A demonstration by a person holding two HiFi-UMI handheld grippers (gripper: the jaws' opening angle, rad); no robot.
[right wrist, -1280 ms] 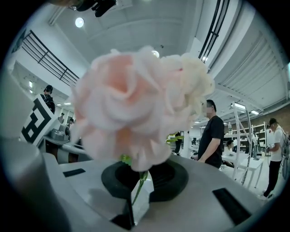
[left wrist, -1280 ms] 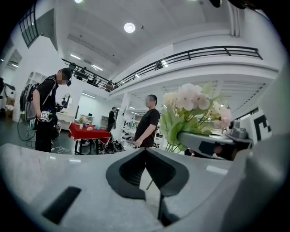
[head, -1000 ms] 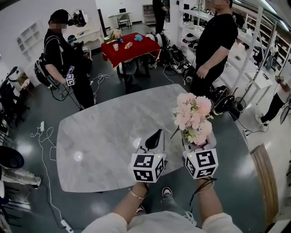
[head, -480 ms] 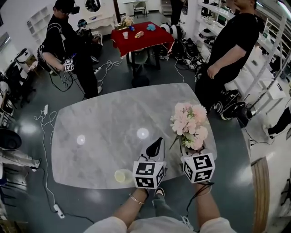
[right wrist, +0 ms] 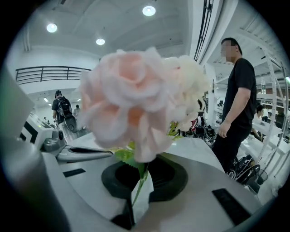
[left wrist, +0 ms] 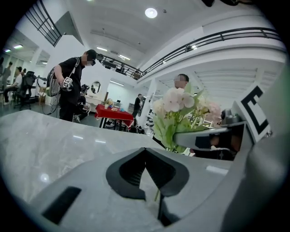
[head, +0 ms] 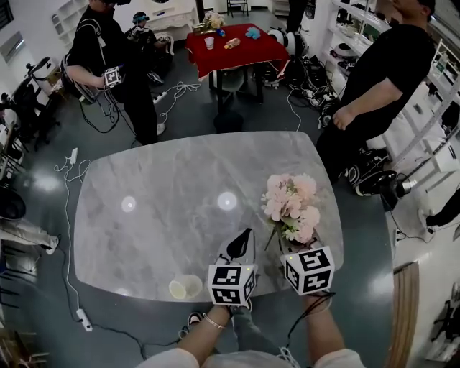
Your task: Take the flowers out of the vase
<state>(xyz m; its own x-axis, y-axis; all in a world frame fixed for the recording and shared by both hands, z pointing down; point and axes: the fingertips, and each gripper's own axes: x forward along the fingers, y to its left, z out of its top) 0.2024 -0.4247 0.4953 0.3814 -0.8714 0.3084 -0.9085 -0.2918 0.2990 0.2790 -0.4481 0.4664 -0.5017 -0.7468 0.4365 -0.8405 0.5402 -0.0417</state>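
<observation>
Grey marble table (head: pixel 144 215) under my left tongs (head: pixel 246 238); red-clothed table (head: pixel 241 47) far ahead, dark grey floor (head: pixel 187 126) between; round ceiling lights (right wrist: pixel 148 10) overhead.

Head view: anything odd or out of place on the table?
Only a clear container right at the near edge of the marble table; whether it stands or lies tipped isn't clear. Nothing spilled.
</observation>
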